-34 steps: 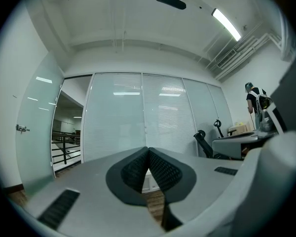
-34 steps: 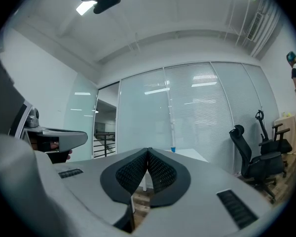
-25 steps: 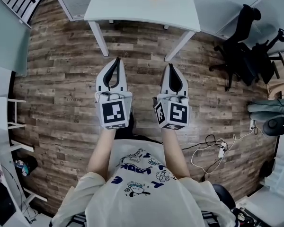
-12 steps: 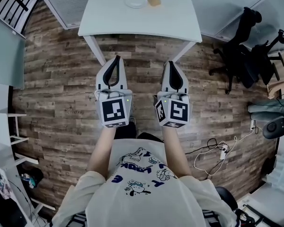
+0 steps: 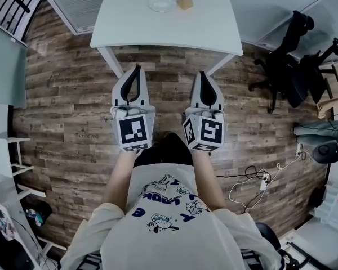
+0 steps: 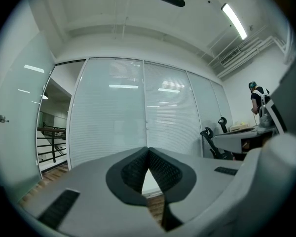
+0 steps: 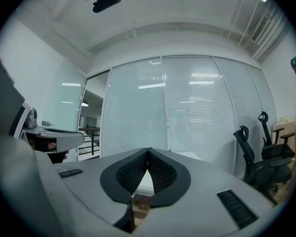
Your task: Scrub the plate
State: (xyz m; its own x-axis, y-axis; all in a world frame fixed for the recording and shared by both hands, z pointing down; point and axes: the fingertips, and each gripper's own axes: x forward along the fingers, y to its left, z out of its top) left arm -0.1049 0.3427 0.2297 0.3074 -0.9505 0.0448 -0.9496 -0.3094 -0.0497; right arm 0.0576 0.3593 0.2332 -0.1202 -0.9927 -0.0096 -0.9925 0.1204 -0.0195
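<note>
We hold both grippers level and side by side above the wooden floor (image 5: 67, 100), short of the white table (image 5: 158, 31). Our left gripper (image 5: 136, 71) has its jaws pressed together with nothing between them, and our right gripper (image 5: 203, 77) is likewise closed and empty. The plate (image 5: 161, 4) lies on the table's far part, well apart from both grippers. Just beside it sits a small tan thing (image 5: 185, 1), perhaps a sponge.

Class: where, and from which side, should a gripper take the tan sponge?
Probably its opposite side faces, from above: the sponge lies flat on the table, apart from the plate left of it, leaving both sides free.
</note>
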